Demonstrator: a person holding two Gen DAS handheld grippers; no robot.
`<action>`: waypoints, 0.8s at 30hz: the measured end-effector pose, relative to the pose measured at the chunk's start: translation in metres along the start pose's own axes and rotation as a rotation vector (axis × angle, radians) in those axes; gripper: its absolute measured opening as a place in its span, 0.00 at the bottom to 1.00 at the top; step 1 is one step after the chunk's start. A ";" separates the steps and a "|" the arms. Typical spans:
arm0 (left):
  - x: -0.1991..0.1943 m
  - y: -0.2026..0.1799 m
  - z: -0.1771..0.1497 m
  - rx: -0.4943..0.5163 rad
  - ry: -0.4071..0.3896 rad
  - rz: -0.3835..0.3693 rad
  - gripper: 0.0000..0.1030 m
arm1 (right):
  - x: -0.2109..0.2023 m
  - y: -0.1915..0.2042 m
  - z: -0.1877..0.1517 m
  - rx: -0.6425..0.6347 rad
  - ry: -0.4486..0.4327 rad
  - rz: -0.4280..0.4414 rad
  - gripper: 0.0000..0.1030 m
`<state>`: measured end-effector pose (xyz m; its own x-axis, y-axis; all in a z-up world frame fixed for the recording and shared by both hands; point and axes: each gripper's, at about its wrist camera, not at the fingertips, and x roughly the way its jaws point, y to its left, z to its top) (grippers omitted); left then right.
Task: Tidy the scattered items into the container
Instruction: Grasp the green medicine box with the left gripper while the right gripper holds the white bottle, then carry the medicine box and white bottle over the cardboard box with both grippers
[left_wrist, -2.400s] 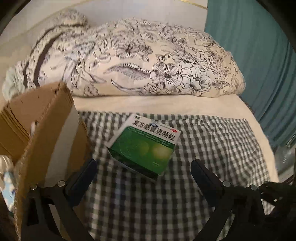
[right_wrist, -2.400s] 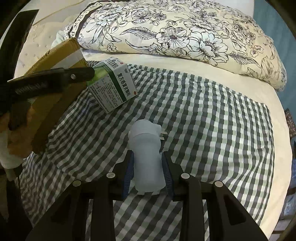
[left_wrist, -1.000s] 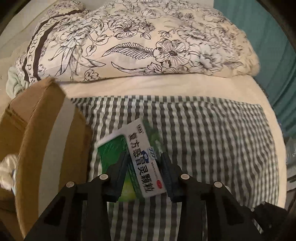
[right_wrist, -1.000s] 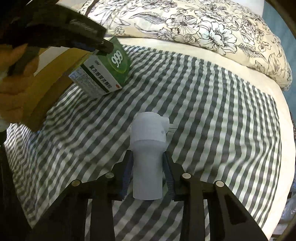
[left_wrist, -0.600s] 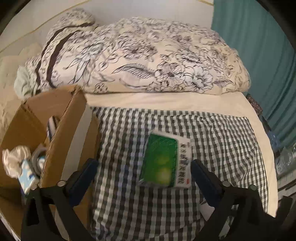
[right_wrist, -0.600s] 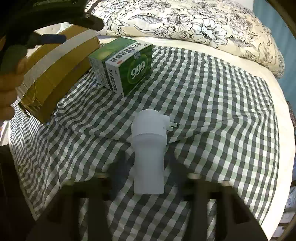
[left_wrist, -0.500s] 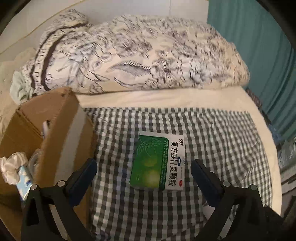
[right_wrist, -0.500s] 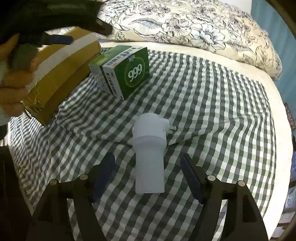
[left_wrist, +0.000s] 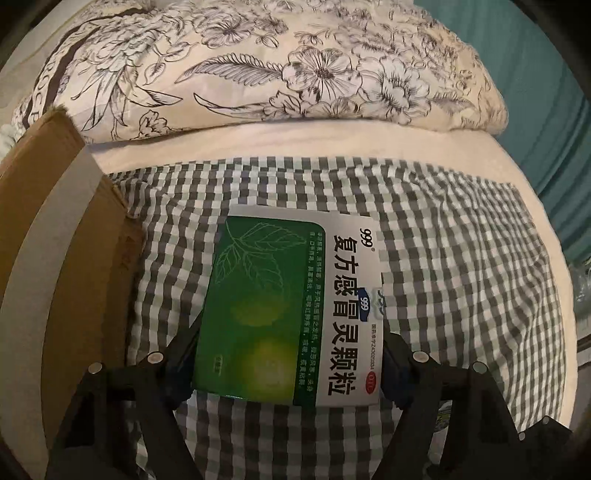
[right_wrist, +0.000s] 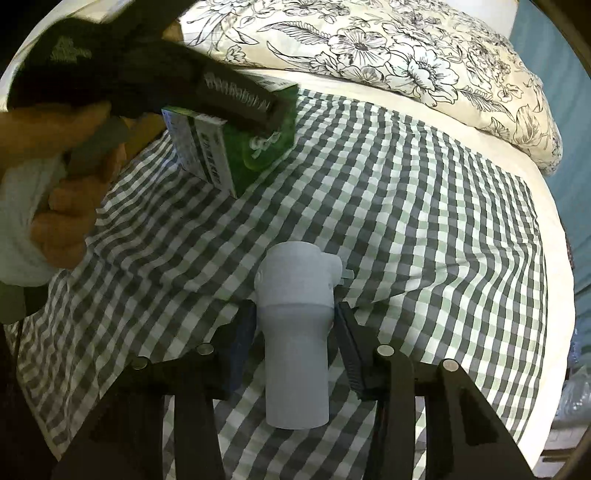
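A green and white medicine box (left_wrist: 291, 314) lies flat on the checked cloth, and my left gripper (left_wrist: 286, 356) is shut on its two long sides. The right wrist view shows the box (right_wrist: 236, 147) with the left gripper's finger over it. A white plug-in device (right_wrist: 297, 328) sits between the fingers of my right gripper (right_wrist: 295, 332), which is shut on its sides. The cardboard box (left_wrist: 55, 266) stands at the left, just beside the medicine box.
A floral quilt (left_wrist: 258, 66) is piled along the far edge of the bed. The checked cloth (right_wrist: 424, 229) covers the middle of the bed. A teal curtain (left_wrist: 554, 74) hangs at the right.
My left gripper, open half a second ago, has come down and closed on the medicine box. My right gripper, open half a second ago, has closed on the white device again.
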<state>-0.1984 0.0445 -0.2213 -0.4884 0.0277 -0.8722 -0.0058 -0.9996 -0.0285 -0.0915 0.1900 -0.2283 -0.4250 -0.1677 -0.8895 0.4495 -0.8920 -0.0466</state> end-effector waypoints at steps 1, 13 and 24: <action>-0.003 0.001 -0.001 0.004 -0.003 0.005 0.76 | -0.002 0.000 -0.001 0.008 -0.002 0.006 0.42; -0.131 0.020 -0.011 -0.003 -0.230 0.048 0.76 | -0.067 0.015 0.004 0.060 -0.152 0.005 0.42; -0.279 0.052 -0.035 -0.017 -0.469 0.074 0.76 | -0.167 0.038 0.021 0.117 -0.393 -0.003 0.42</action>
<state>-0.0316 -0.0147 0.0037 -0.8285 -0.0548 -0.5573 0.0565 -0.9983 0.0143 -0.0203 0.1755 -0.0714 -0.7041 -0.2922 -0.6471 0.3649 -0.9308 0.0233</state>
